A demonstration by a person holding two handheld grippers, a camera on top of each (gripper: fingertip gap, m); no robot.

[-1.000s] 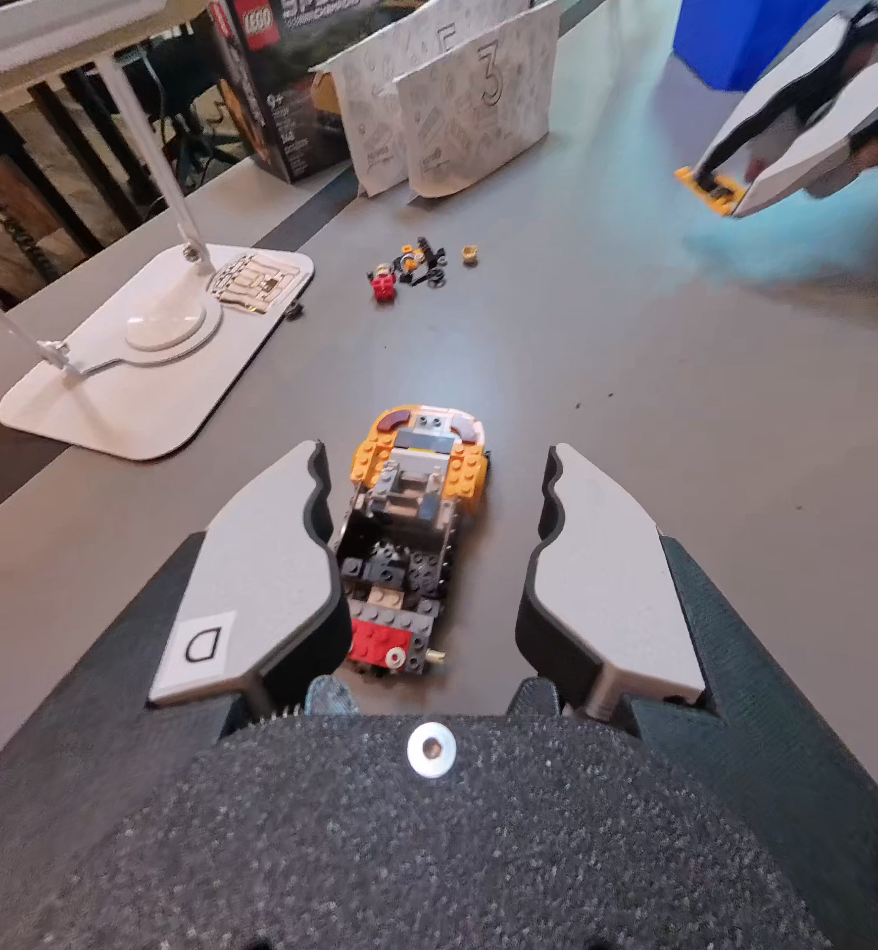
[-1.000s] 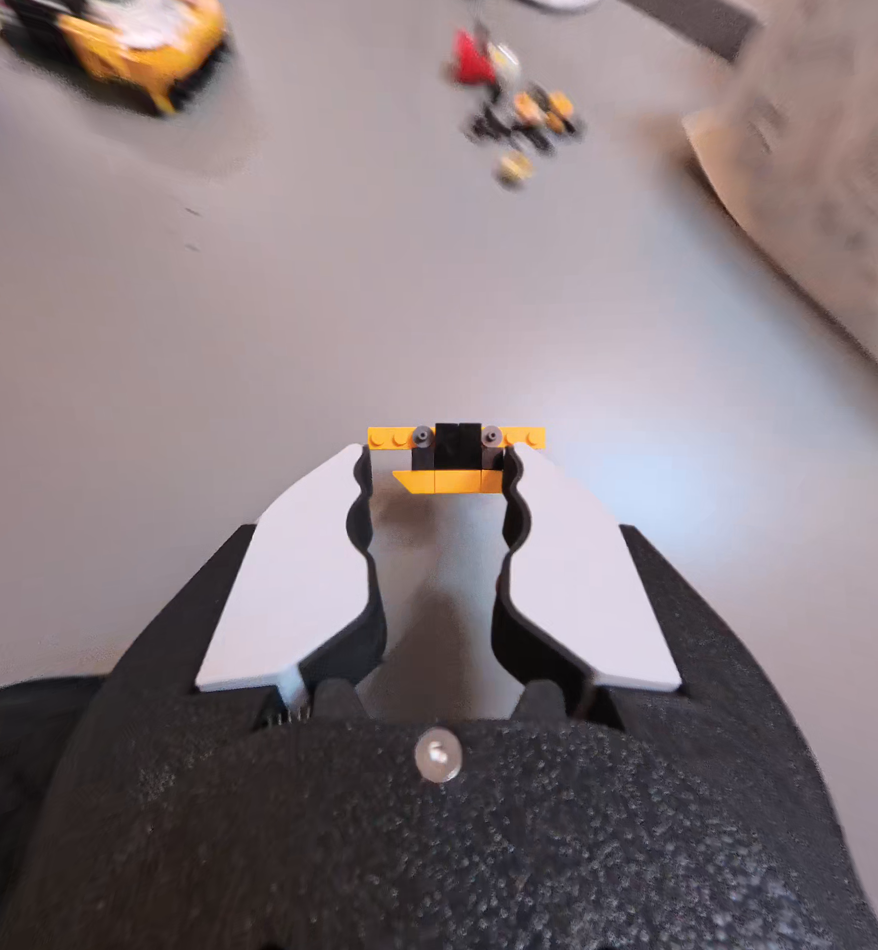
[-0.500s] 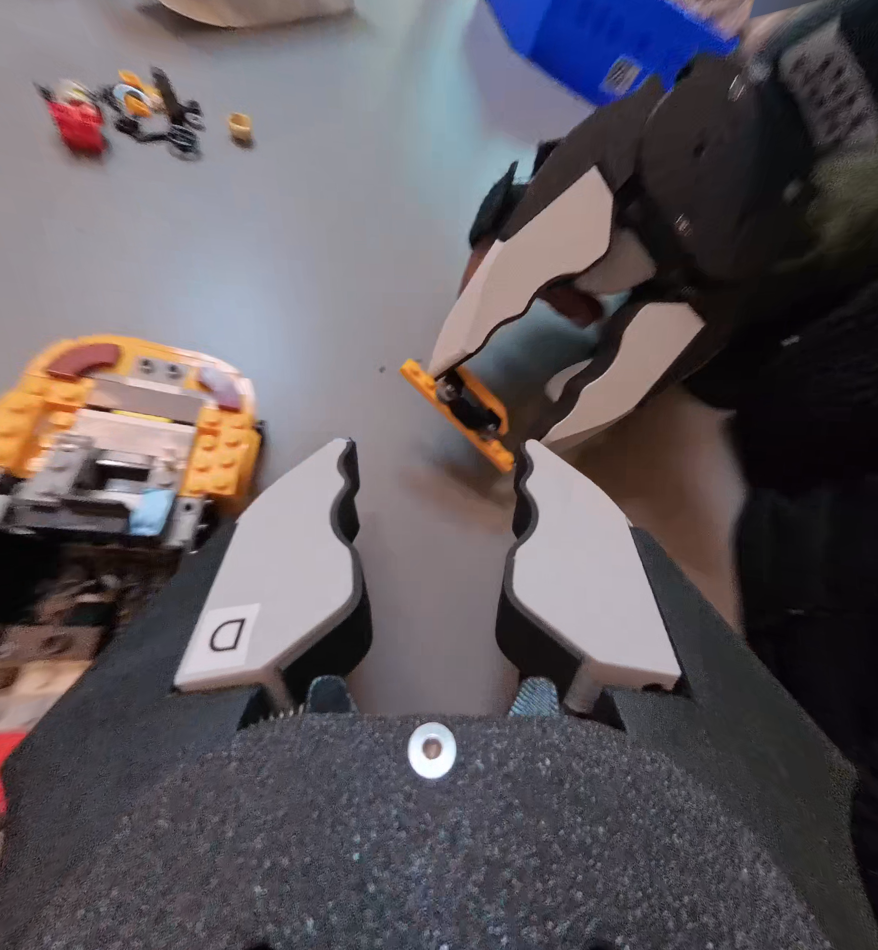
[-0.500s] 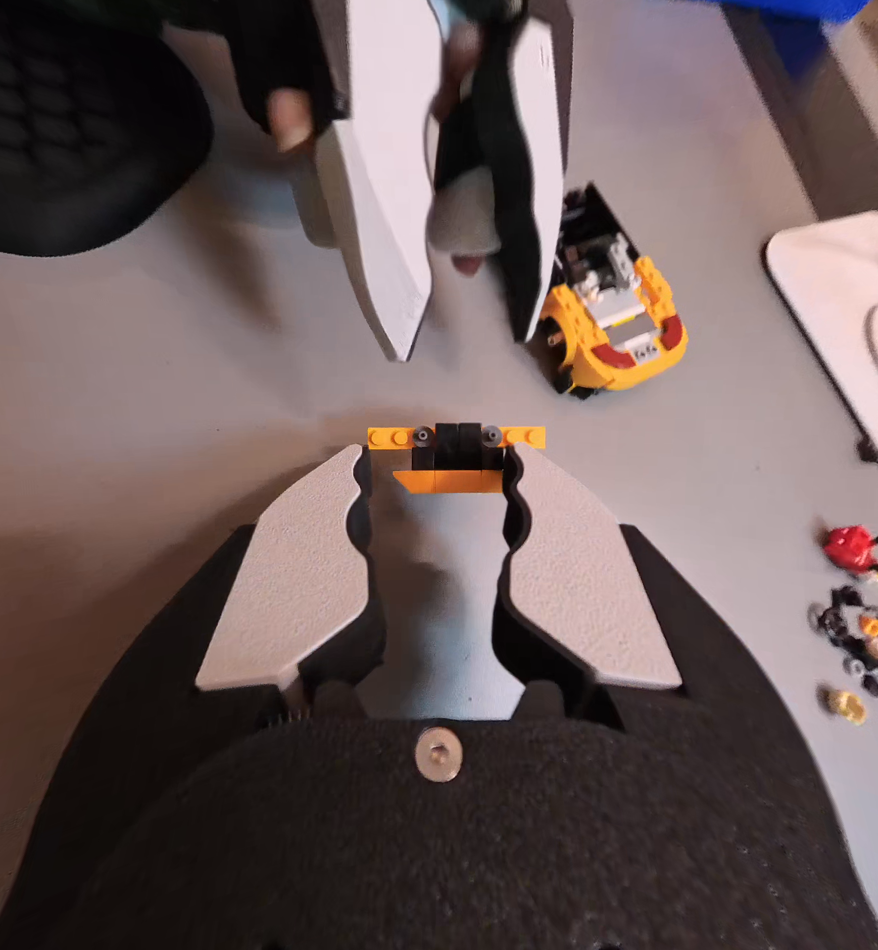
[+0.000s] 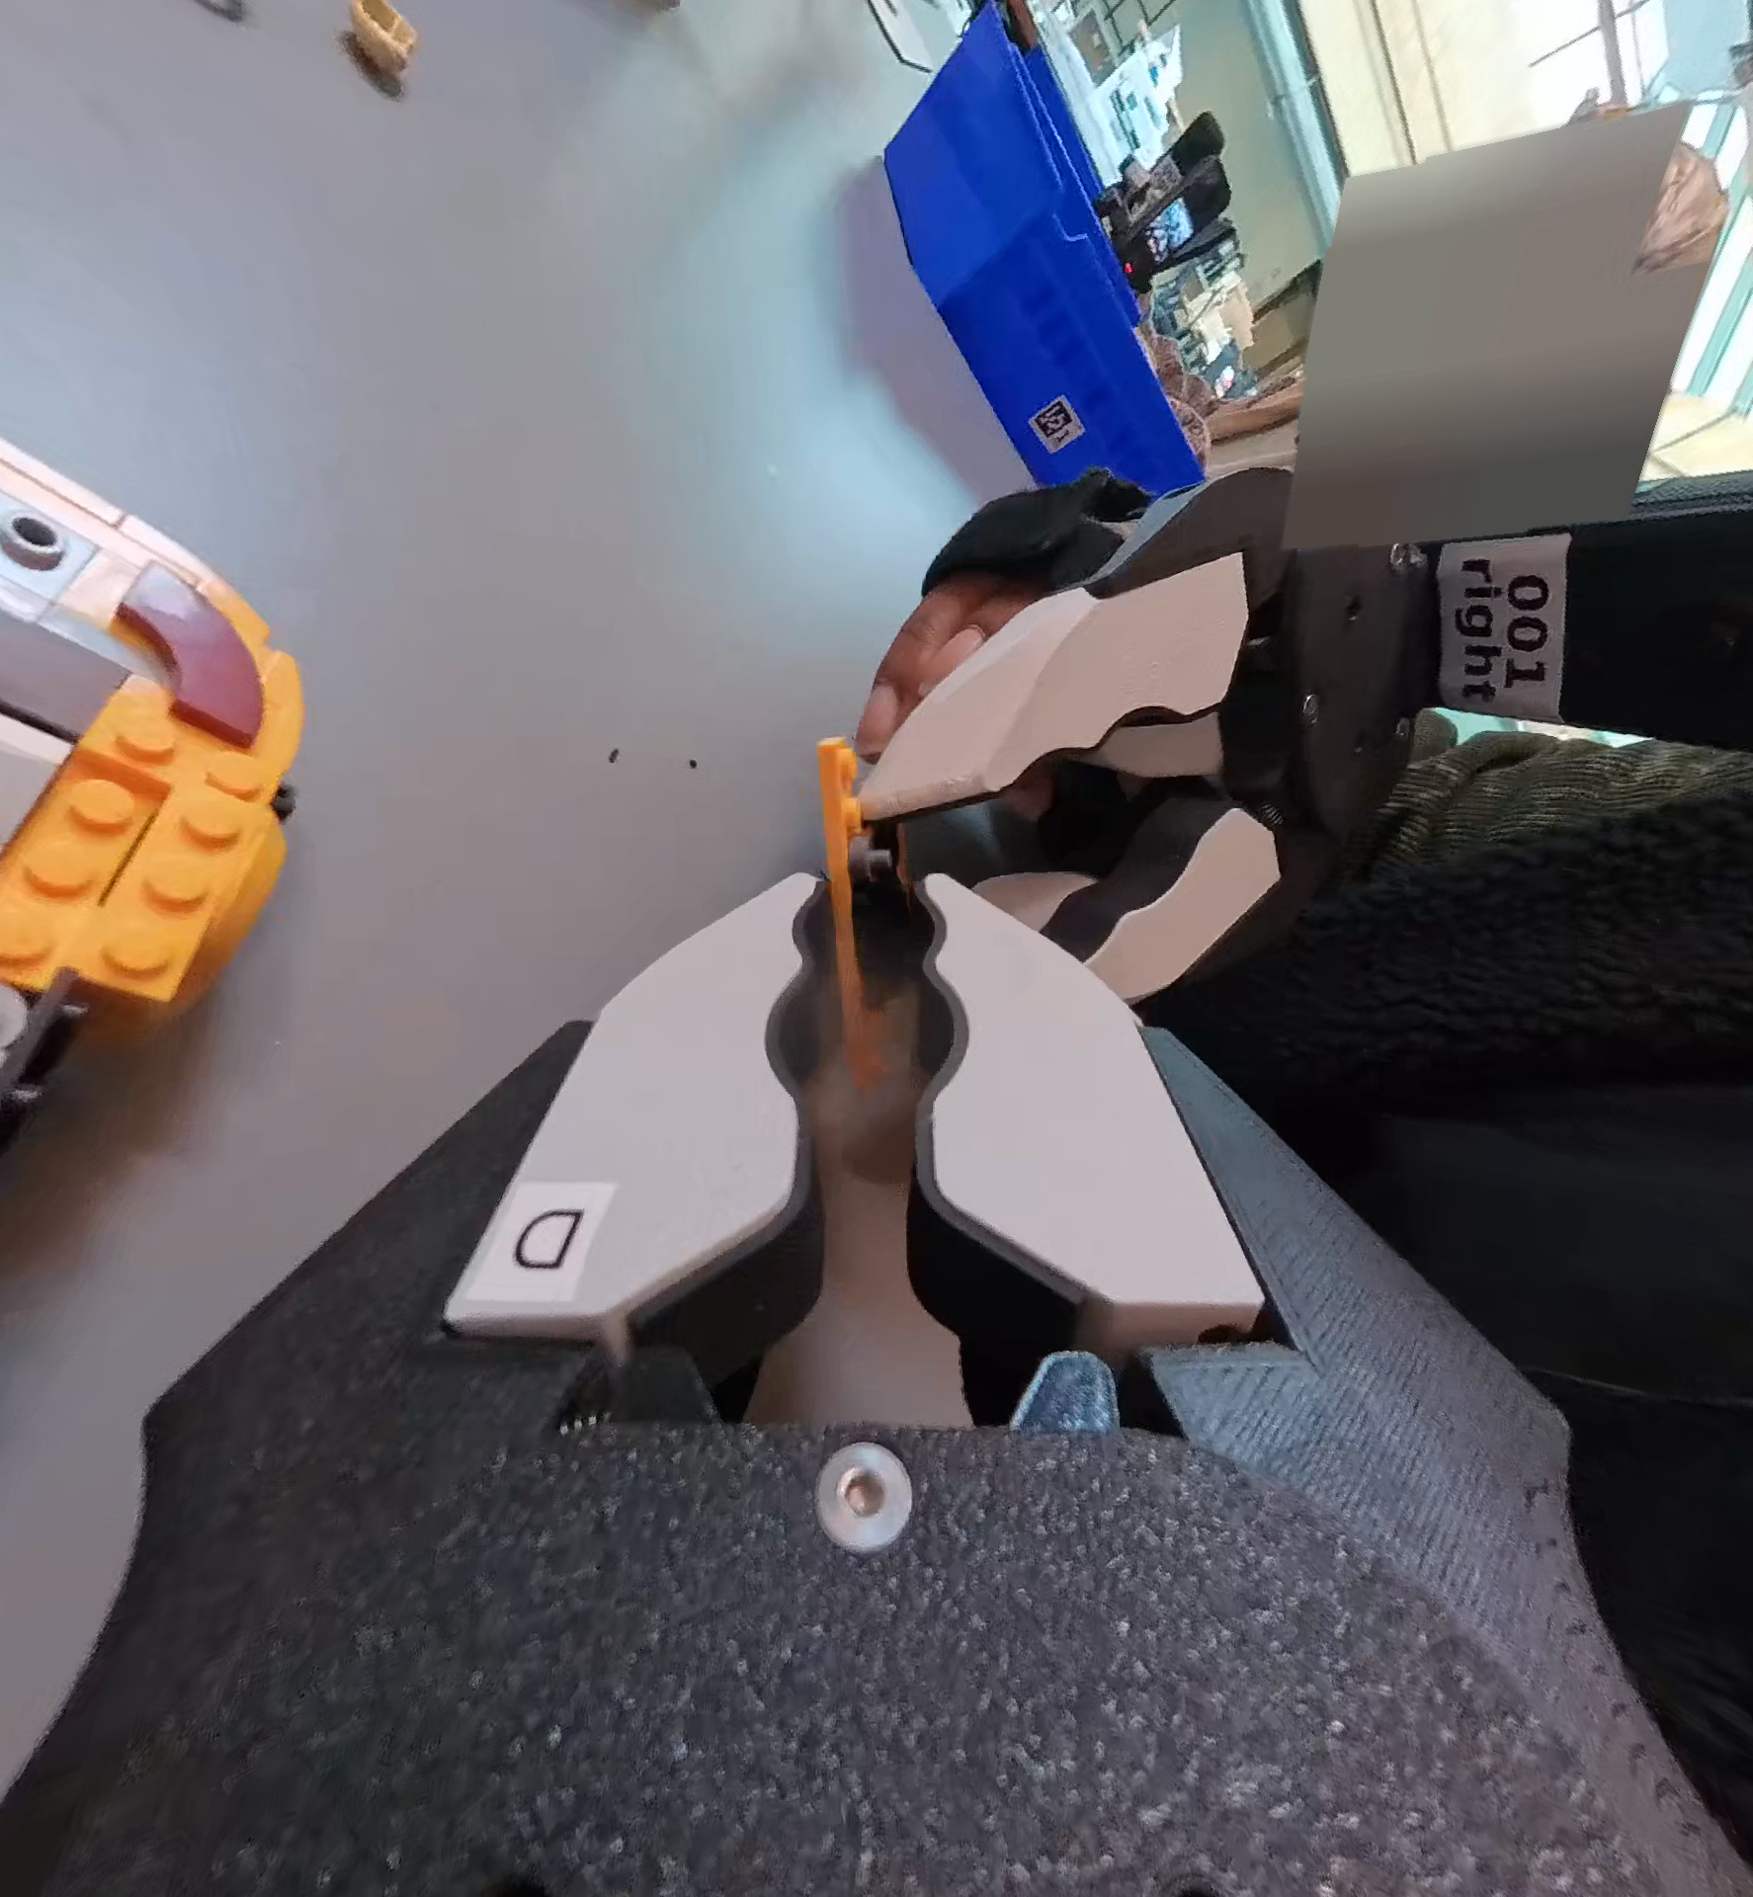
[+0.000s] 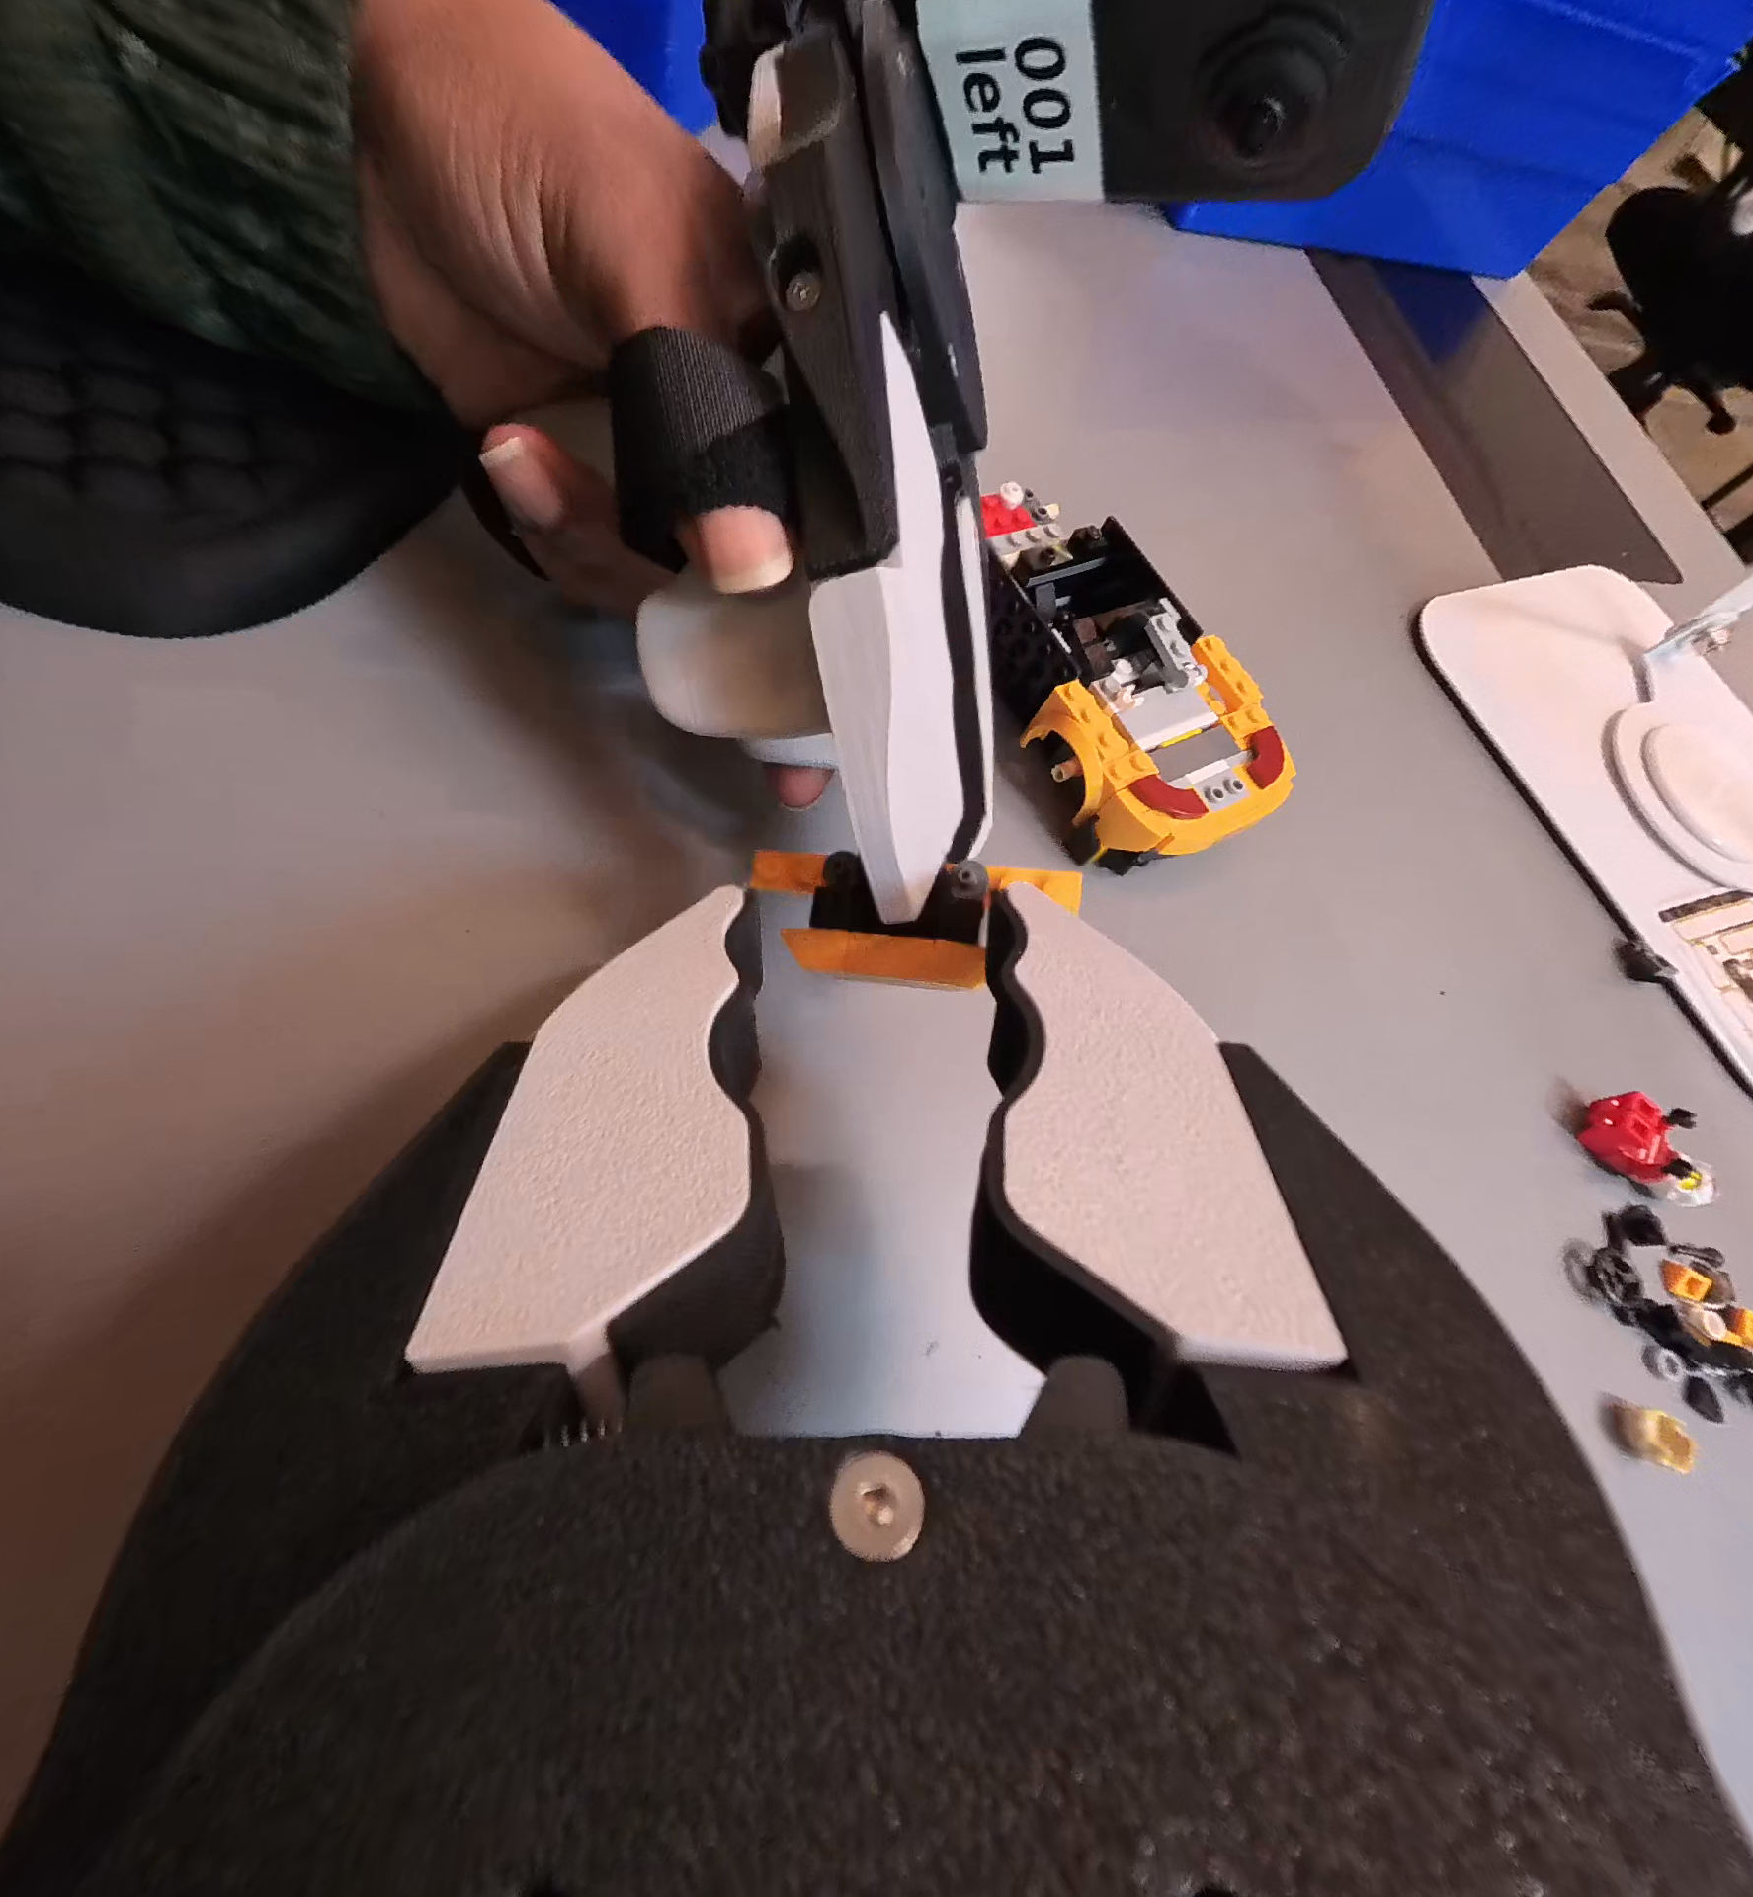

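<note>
Nearest in the right wrist view, the right gripper (image 6: 878,914) has its two pads pressed on the ends of a small orange-and-black brick assembly (image 6: 883,950), held above the grey bench (image 6: 236,873). The left gripper (image 6: 919,883) comes down from above with its jaws nearly together, its tips sitting on the black middle of that same piece. From the left wrist view the orange plate (image 5: 845,924) stands edge-on in the narrow slot between the left gripper's fingertips (image 5: 749,924), pinched there — and the right gripper's tips meet it from the right side. So both grippers hold one piece.

Just behind the two grippers sits a half-built orange brick car (image 6: 1150,739), chassis open, close enough to crowd the far side of the meeting point. To the right, bare bench lies between the grippers and a loose scatter: a red piece (image 6: 1627,1139), a black-and-orange cluster (image 6: 1673,1314), and a small tan piece (image 6: 1653,1432). Beyond those lies a white stand base (image 6: 1612,739) with a printed sheet (image 6: 1750,970) on its corner, near the bench's right edge.

Farthest back, a blue bin (image 5: 1037,298) stands on the bench — its contents cannot be seen. To the left the bench is open up to a dark seat (image 6: 133,482) at its edge.
</note>
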